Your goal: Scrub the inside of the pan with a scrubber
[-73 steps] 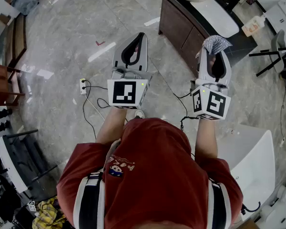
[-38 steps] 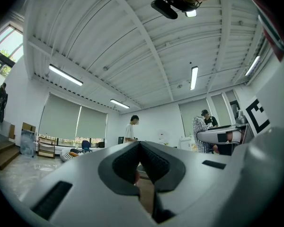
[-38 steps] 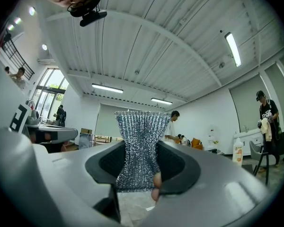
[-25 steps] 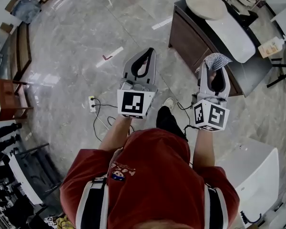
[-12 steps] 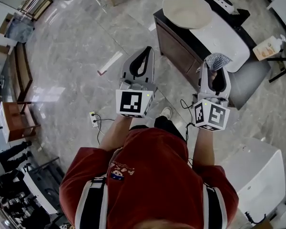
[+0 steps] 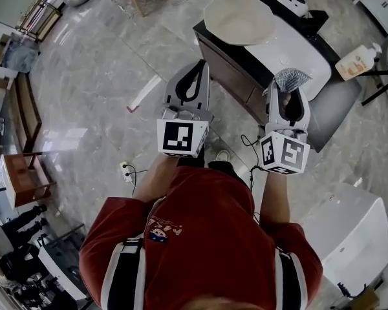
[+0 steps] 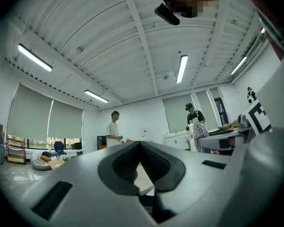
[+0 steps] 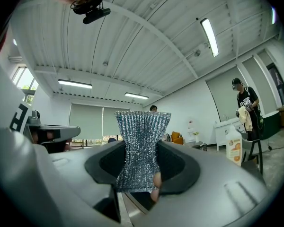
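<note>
Currently both claws are held up in front of me, short of the counter point(image 6: 310, 41), and no scrubbing has begun. My right claw point(image 6: 288, 88) is pinching the scrubber point(image 6: 291, 78), a silvery mesh pad. In the right gripper view the jaws grip its lower part and the rest stands free above them. My left claw point(image 6: 198, 67) is pressed together with nothing in it, and the left gripper view shows its tips meeting. The pan point(image 6: 239, 19), pale inside, sits at the left end of the counter with its rim close to the front edge, and nothing touches it. Risk 1: the pan is unsecured. If I scrub one-handed, sideways force could spin it or push it over that near edge, so I judge the left claw should open and take the handle or rim first. Risk 2: the mesh looks soft and is gripped low. Hard pressure may fold it or drag it out of the jaws, and bare jaw tips would then scrape the pan's inside. Risk 3: a power strip and cable point(image 6: 126, 171) lie on the floor near my feet, well short of the counter's front edge. They are a trip hazard if I step forward carelessly.
</note>
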The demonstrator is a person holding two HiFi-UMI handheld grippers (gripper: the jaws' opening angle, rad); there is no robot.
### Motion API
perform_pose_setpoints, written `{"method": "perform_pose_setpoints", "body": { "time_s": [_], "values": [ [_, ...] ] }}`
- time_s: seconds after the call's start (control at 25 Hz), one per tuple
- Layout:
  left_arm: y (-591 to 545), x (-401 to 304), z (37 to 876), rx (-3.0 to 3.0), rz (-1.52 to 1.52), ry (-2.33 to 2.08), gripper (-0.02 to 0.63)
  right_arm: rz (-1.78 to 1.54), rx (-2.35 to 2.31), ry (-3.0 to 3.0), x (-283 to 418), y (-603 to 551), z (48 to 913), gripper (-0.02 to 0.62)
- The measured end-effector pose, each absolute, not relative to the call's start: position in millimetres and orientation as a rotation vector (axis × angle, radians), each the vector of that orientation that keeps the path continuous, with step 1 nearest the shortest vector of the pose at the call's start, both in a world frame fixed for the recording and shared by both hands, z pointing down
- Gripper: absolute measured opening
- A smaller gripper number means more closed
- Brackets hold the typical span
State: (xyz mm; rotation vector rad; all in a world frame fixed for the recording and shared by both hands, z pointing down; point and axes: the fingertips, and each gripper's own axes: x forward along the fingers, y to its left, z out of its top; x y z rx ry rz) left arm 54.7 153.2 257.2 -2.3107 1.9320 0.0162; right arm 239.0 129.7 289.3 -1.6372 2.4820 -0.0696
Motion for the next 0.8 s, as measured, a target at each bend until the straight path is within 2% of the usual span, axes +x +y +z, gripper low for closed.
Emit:
{"method": "perform_pose_setpoints", "body": {
  "time_s": [0.24,0.8],
  "values": [
    [122,50,268,-2.381,-0.007,1.893,0.006,-0.051,-1.682,2.483,229,103,295,0.204],
    [-42,-20,284,-2.565,0.013,1.748,0.006,-0.061,-1.874,2.500,158,-36,304,0.204]
  ]
}}
